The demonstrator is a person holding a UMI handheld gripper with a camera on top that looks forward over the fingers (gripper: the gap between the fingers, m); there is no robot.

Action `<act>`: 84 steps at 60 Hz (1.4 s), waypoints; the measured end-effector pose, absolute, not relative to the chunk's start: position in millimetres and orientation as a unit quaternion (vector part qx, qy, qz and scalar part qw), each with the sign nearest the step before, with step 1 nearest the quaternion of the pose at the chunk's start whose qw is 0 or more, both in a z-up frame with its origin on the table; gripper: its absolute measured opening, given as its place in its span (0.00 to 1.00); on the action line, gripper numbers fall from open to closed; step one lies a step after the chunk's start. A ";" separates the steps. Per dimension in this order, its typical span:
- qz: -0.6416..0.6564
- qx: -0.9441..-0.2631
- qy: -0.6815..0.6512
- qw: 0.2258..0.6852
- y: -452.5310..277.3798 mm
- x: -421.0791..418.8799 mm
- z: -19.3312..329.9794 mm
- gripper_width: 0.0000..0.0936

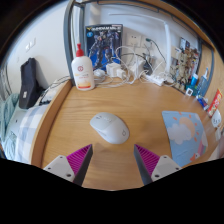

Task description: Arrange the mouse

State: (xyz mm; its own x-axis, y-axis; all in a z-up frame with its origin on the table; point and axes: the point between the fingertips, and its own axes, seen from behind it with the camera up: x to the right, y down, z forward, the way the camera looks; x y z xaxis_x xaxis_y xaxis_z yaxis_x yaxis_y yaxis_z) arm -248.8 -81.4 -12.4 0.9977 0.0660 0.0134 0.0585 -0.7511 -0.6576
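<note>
One slip risks it: the gripper (113,160) hangs released short of the mouse (109,127), whose smooth, rounded shell could skid across the table (70,125).

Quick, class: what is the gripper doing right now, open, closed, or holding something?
Gripper: open, holding nothing; the white computer mouse lies on the round wooden table just ahead of its fingers, untouched.
</note>
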 end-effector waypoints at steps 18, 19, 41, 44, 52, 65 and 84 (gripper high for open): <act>-0.022 -0.936 0.010 0.351 -13.4 -241.7 -12.7 0.89; -0.024 -0.935 0.015 0.353 -9.5 -240.4 -11.7 0.88; -0.033 -0.931 0.088 0.353 38.6 -207.9 -17.2 0.78; -0.033 -0.930 0.093 0.355 40.1 -206.4 -17.1 0.73; -0.033 -0.927 0.094 0.362 41.2 -209.1 -17.2 0.55; -0.013 -0.928 0.063 0.368 41.6 -215.9 -17.4 0.35; 0.013 -0.921 -0.027 0.387 52.6 -211.7 44.8 0.35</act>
